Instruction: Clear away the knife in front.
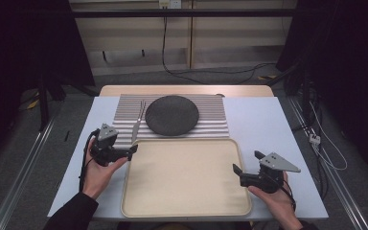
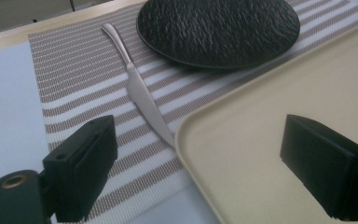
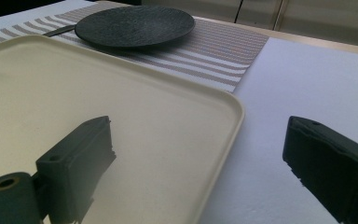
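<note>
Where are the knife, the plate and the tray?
knife (image 2: 139, 93): left gripper view, on the middle of its blade.
plate (image 1: 172, 115): high view, on its centre.
tray (image 3: 235, 108): right gripper view, on its rim at the corner.

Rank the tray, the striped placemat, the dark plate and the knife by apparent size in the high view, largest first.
1. Tray
2. Striped placemat, partly covered, so its rank against the tray is unsure
3. Dark plate
4. Knife
</note>
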Demonstrator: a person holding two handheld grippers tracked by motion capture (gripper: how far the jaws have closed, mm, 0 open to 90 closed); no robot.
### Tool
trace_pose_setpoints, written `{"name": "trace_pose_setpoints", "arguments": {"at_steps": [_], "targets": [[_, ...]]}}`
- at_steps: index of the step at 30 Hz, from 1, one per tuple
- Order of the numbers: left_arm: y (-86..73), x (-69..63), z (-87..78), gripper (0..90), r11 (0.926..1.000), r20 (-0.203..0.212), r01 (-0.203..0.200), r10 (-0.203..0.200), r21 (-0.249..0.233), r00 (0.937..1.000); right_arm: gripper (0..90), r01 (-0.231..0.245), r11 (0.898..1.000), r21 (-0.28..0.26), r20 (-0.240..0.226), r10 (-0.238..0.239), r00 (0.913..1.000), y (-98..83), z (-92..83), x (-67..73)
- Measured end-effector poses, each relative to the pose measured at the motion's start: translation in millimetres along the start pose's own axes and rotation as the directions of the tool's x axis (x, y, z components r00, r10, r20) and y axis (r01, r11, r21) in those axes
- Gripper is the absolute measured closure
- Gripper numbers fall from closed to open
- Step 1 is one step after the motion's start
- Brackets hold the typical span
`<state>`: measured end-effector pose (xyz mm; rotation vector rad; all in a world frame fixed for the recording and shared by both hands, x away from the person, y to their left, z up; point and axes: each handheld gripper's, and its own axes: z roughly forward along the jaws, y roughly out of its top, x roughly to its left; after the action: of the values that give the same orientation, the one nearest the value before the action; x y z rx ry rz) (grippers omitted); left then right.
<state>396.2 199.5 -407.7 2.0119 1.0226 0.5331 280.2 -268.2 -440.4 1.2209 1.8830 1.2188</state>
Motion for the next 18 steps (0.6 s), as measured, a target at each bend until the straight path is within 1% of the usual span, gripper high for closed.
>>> {"name": "trace_pose_setpoints", "arguments": {"at_steps": [3,4,6,7,8,9,11,14,18], "targets": [[8.5,5.6,6.0,10.5,0.9999,-0.009,0.010,-0.010,-0.008,0.9999,8.2,0.002,1.000,0.002,0.002,-0.002,1.0000,-0.1,0.4,-0.3],[8.5,5.6,6.0,10.5,0.9999,-0.009,0.010,-0.010,-0.008,0.9999,8.2,0.002,1.000,0.002,0.002,-0.002,1.0000,-0.1,0.4,-0.3],[12.0,7.3,10.0,10.5,1.0000,-0.005,0.006,-0.006,0.004,1.0000,8.2,0.000,1.000,0.001,0.001,0.000,1.0000,0.0,0.5,-0.3],[13.8,7.9,12.2,11.1,0.9999,-0.010,0.005,-0.005,0.010,0.9999,8.2,0.000,1.000,0.001,0.000,0.000,1.0000,0.0,0.6,-0.3],[15.5,8.5,14.3,12.7,0.9999,-0.018,0.003,-0.003,0.014,0.9998,8.2,0.001,1.000,0.002,0.000,-0.001,1.0000,0.0,0.7,-0.3],[17.0,9.5,16.4,13.8,0.9999,-0.015,0.002,-0.002,0.013,0.9999,8.2,0.001,1.000,0.002,-0.001,-0.001,1.0000,0.0,0.8,-0.2],[19.5,11.4,20.3,12.2,0.9997,-0.013,0.012,-0.012,0.019,0.9998,8.3,0.001,1.000,0.002,-0.001,-0.001,1.0000,0.1,0.7,0.0],[25.4,13.6,25.8,12.0,0.9997,-0.023,0.006,-0.005,0.024,0.9997,8.2,0.005,1.000,0.003,-0.001,-0.005,1.0000,-0.2,0.5,-0.1],[29.8,16.4,29.5,11.4,0.9995,-0.027,0.010,-0.009,0.028,0.9996,8.2,0.005,1.000,0.006,0.000,-0.005,1.0000,-0.3,0.5,-0.2]]}}
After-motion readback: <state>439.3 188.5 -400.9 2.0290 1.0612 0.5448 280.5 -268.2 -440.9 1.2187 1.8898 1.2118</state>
